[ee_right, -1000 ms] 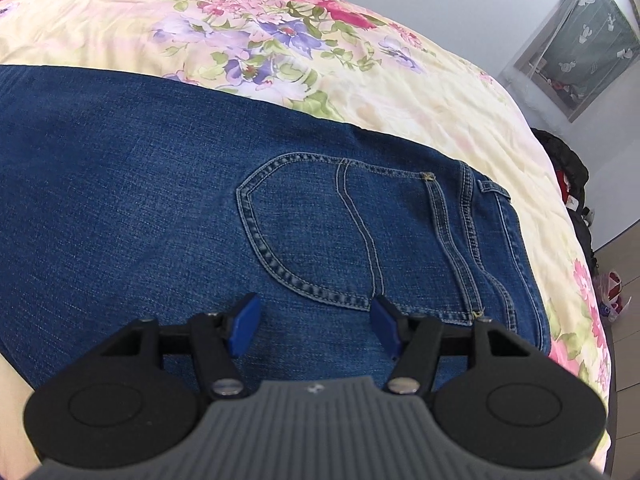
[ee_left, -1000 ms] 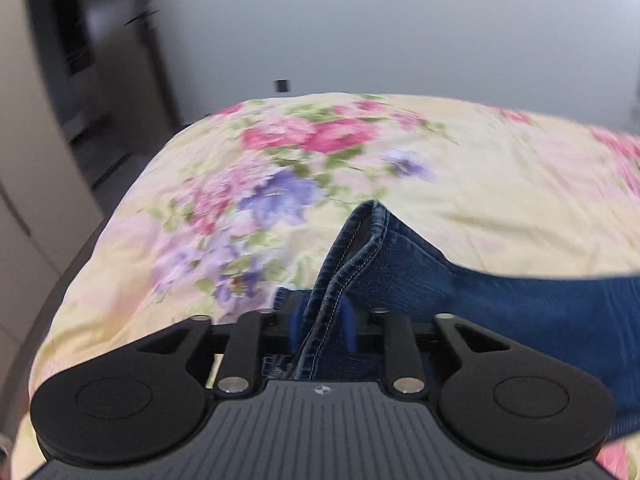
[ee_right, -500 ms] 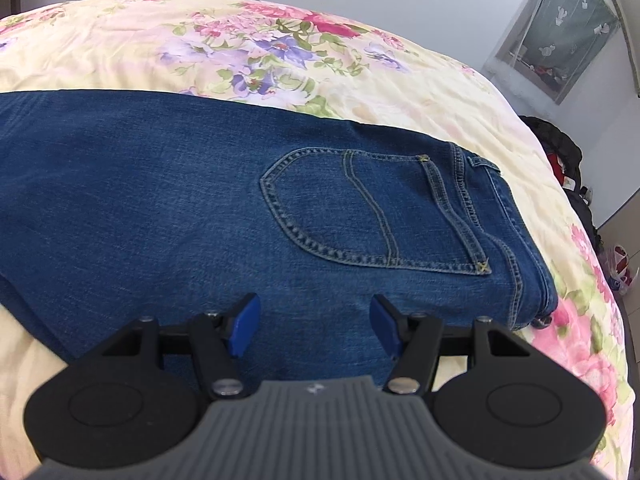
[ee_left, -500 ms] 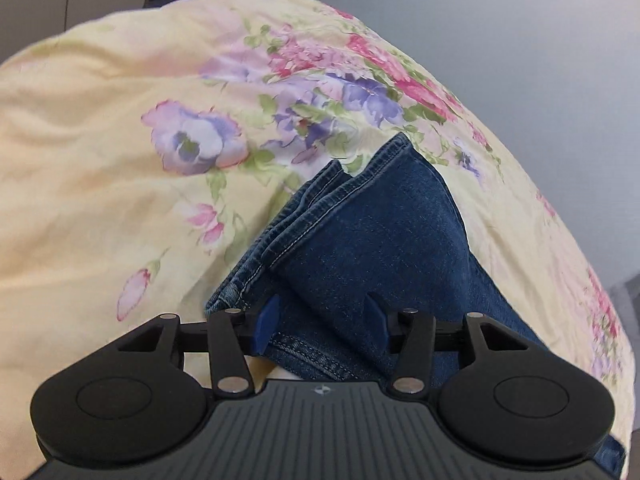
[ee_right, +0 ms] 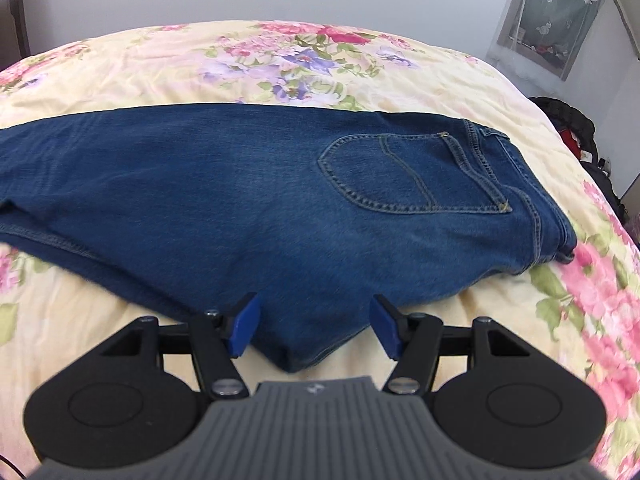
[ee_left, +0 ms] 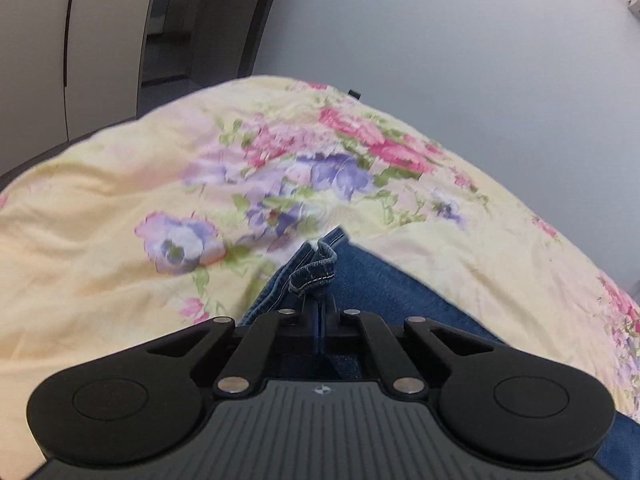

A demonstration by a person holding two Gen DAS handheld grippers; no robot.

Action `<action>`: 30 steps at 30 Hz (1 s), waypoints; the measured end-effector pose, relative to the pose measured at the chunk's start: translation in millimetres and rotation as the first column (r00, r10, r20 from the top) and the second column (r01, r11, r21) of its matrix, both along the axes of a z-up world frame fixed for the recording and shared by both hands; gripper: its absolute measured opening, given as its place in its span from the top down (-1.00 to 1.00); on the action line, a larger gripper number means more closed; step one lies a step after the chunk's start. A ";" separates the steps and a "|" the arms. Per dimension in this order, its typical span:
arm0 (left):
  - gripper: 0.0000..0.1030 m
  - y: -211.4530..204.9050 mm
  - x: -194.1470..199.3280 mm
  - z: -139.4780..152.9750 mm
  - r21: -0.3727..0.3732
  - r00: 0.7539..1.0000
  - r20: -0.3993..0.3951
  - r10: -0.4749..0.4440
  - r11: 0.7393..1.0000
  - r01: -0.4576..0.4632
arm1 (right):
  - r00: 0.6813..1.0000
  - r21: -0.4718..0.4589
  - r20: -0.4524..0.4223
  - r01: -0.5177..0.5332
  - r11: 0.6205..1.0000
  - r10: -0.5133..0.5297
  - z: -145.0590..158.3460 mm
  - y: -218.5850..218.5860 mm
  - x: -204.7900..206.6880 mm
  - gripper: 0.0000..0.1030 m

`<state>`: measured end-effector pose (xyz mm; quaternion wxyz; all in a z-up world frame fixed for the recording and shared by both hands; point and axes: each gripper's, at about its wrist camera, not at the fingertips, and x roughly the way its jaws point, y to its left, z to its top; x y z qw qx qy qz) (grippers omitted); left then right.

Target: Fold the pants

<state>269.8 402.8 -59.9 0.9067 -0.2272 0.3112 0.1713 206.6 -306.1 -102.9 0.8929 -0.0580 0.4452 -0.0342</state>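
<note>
Blue jeans (ee_right: 240,184) lie folded lengthwise across a floral yellow bedspread (ee_right: 280,52), back pocket (ee_right: 400,176) up and waistband (ee_right: 520,184) to the right. My right gripper (ee_right: 312,328) is open just above the near edge. The jeans' crotch corner (ee_right: 296,344) lies between its blue pads (ee_right: 244,328) without touching them. In the left wrist view my left gripper (ee_left: 320,304) is shut on the leg hem (ee_left: 314,270), which bunches up at its tips. The rest of that leg (ee_left: 392,292) runs off to the lower right.
The bedspread (ee_left: 100,240) spreads wide to the left of and beyond the hem. Wardrobe doors (ee_left: 40,40) and a grey wall (ee_left: 440,40) stand behind the bed. A dark bag (ee_right: 568,124) sits off the bed's right side, below a curtained window (ee_right: 556,12).
My left gripper let go of the leg, opened wider over the hem, then shut on it while rolling. My right gripper stayed open and drew back to the jeans' near edge.
</note>
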 end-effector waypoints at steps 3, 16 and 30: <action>0.99 -6.7 -2.3 25.6 0.070 0.999 0.013 -0.033 0.997 0.032 | 1.000 -0.015 -0.021 0.000 1.000 0.000 -4.7 5.7 -10.3 -0.11; 0.98 1.5 -1.6 -50.7 0.120 0.983 -0.185 0.001 0.993 0.022 | 0.992 0.059 -0.019 0.128 0.990 -0.127 -11.5 -19.9 -8.0 0.97; 0.97 2.4 -18.8 -55.8 0.141 0.990 -0.138 0.038 0.990 -0.018 | 0.991 0.041 -0.074 0.112 0.993 -0.109 -12.0 -19.9 -1.4 0.97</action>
